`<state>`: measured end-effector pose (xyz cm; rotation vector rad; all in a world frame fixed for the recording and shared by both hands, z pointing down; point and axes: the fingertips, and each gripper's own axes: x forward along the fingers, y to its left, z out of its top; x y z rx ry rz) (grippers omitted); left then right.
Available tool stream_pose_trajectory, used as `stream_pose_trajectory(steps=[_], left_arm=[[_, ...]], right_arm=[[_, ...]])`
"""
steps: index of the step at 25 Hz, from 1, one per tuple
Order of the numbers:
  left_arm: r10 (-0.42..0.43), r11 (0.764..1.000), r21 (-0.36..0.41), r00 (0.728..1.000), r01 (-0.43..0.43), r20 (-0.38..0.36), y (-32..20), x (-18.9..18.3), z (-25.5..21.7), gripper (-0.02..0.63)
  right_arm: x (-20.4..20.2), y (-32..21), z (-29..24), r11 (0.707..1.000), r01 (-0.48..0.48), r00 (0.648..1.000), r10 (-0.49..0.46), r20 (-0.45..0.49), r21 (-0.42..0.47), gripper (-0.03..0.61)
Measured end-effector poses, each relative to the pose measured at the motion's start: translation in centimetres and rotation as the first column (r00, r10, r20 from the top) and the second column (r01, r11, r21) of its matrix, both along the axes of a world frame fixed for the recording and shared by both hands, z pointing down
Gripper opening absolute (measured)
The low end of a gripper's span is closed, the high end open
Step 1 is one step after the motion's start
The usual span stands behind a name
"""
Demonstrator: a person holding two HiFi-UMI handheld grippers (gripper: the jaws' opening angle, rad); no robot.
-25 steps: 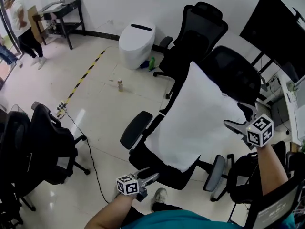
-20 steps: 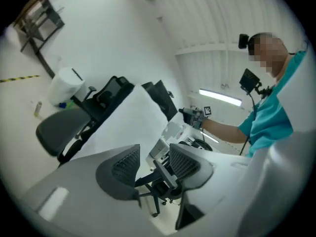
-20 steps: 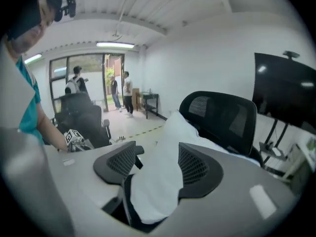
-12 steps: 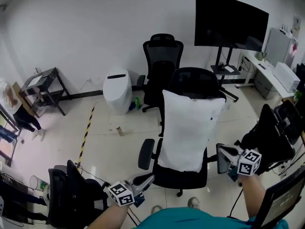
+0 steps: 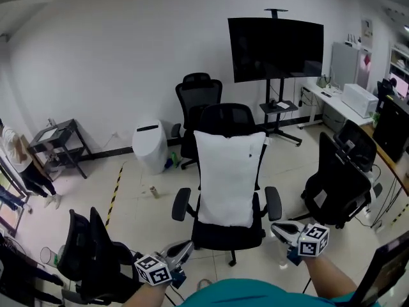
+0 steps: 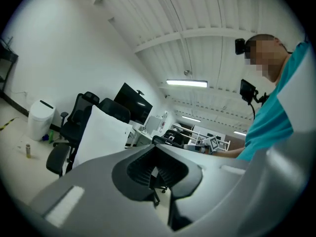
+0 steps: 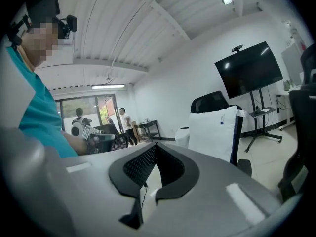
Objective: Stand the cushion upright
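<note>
The white cushion (image 5: 229, 178) stands upright on the seat of the black office chair (image 5: 227, 235) in the middle of the room, leaning flat against the backrest, so the task looks done. On the near side, apart from the chair, the left gripper (image 5: 181, 251) and right gripper (image 5: 282, 230) have just pressed their jaws together, with nothing between them. The step in hand seems to be standing clear. The next move only calls for checking that the cushion does not slump.

head: high, looking down | gripper views: low, level | shared: cushion (image 5: 229, 178)
</note>
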<state>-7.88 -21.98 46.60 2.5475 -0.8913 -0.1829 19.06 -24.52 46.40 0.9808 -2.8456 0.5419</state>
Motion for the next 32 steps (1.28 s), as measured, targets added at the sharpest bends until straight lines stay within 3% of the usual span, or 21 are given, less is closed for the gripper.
stream_pose_trajectory(steps=[6, 10, 16, 26, 32], left_arm=[[-0.072, 0.997, -0.036, 0.995, 0.07, -0.069, 11.5, 6.5, 0.1, 0.011], [-0.092, 0.996, -0.017, 0.995, 0.092, -0.048, 18.1, 7.4, -1.6, 0.011], [-0.121, 0.993, -0.008, 0.99, 0.121, -0.07, 26.4, 4.8, -2.1, 0.011], [-0.033, 0.999, -0.027, 0.998, 0.032, -0.05, 42.8, -2.7, 0.6, 0.011], [-0.014, 1.0, 0.008, 0.999, 0.014, -0.04, 48.7, -2.2, 0.2, 0.011]], right_arm=[[3.0, 10.0, 0.7, 0.994, 0.107, 0.994, -0.107, -0.023, -0.008, 0.002], [3.1, 16.1, -0.1, 0.986, 0.169, 0.985, -0.169, -0.024, -0.007, 0.002], [2.2, 24.8, -0.7, 0.987, 0.161, 0.987, -0.161, 0.0, -0.004, 0.002], [-4.9, 41.6, 1.6, 0.995, 0.073, 0.997, -0.07, 0.045, -0.061, 0.002], [-4.4, 48.1, 0.4, 0.997, 0.051, 0.998, -0.048, 0.047, -0.051, 0.002]])
